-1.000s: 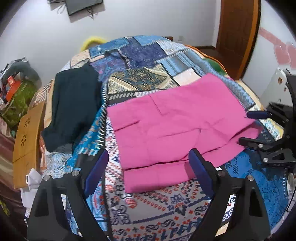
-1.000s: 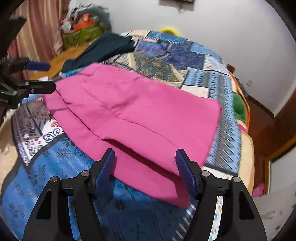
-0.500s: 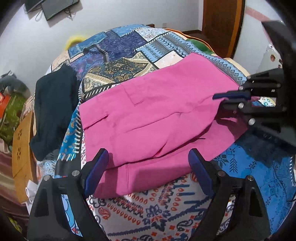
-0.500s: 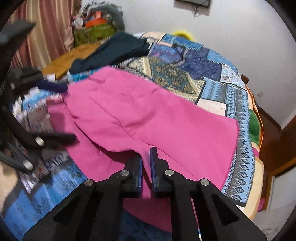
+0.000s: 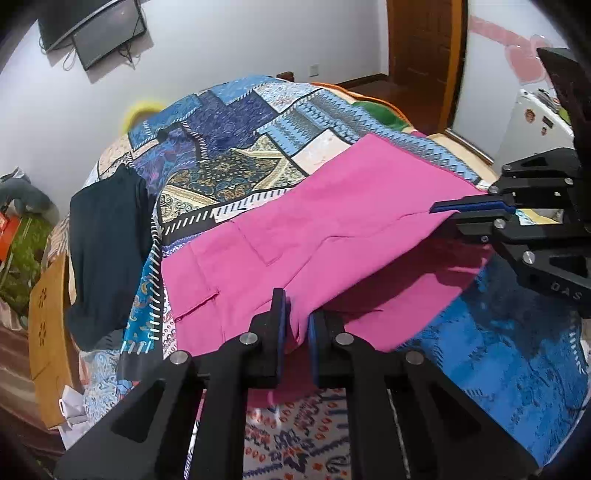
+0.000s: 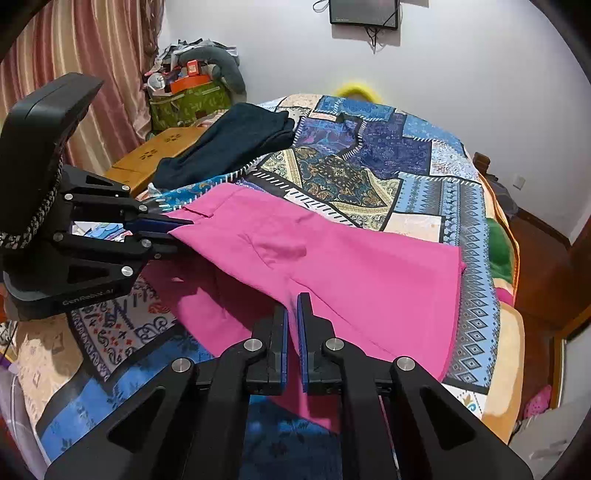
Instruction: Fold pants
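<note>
A bedroom with white walls holds a bed (image 5: 517,350) covered by a patchwork spread in blues, cream and orange. On it lie the pink pants (image 5: 332,229), and both grippers have hold of their near edge. The left gripper (image 5: 296,314) has its blue-padded fingers pinched together on a fold of the pink cloth, lifting the top layer so that a shadowed lower layer shows beneath it. The right gripper (image 6: 292,317) is likewise clamped on the pants' edge, the cloth rising in a ridge to its tips. Beyond the grippers the pants spread flat and smooth, a pocket seam showing. Past them, to the left gripper's far left, a dark garment (image 5: 107,251) lies over the bed's edge beside a wooden stand (image 5: 48,332). The left view alone shows a brown door (image 5: 424,55); the right view alone shows striped curtains (image 6: 74,74) and a heap of clutter (image 6: 192,85). A wall screen (image 6: 364,13) hangs behind.
</note>
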`<control>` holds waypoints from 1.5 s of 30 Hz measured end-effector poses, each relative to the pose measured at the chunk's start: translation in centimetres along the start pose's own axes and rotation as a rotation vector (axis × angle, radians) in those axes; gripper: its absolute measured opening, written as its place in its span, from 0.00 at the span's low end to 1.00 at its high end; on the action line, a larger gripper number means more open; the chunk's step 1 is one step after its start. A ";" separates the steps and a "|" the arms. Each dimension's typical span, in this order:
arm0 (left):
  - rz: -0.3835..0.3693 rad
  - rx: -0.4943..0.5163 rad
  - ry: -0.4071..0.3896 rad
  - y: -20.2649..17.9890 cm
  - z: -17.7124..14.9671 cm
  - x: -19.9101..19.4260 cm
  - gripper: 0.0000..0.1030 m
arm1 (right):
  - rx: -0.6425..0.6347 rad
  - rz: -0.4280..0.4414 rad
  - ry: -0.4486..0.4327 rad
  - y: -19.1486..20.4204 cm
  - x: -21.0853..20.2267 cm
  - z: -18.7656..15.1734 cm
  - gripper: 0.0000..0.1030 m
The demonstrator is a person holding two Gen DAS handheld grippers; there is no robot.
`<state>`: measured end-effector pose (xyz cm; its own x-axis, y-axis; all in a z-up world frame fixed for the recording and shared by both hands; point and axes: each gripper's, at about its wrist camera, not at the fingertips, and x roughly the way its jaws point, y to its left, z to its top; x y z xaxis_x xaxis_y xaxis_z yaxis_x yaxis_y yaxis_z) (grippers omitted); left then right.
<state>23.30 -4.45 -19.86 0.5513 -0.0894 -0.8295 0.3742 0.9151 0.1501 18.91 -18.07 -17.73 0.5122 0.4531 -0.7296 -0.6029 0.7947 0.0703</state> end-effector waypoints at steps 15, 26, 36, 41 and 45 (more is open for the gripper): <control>-0.079 -0.014 0.053 -1.2 -2.6 -0.6 0.19 | 0.109 0.023 0.040 -0.2 -0.9 -3.3 0.09; -0.134 -0.144 0.030 1.8 -4.2 -3.4 0.21 | 0.212 0.005 -0.012 -1.2 -4.2 -4.6 0.28; -0.069 -0.260 -0.040 6.5 -1.7 -4.6 0.39 | 0.257 -0.001 -0.058 -1.7 -4.1 -2.0 0.37; -0.094 -0.266 -0.020 7.2 -0.2 -3.1 0.39 | 0.236 0.021 -0.053 -0.9 -2.4 -0.7 0.37; -0.103 -0.233 0.015 6.3 0.4 -1.3 0.40 | 0.253 0.069 -0.015 -0.6 -0.1 -0.1 0.41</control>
<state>25.22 1.25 -17.64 0.5076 -0.1824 -0.8421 0.2452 0.9675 -0.0618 19.17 -18.64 -17.74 0.4854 0.5138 -0.7074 -0.4654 0.8368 0.2884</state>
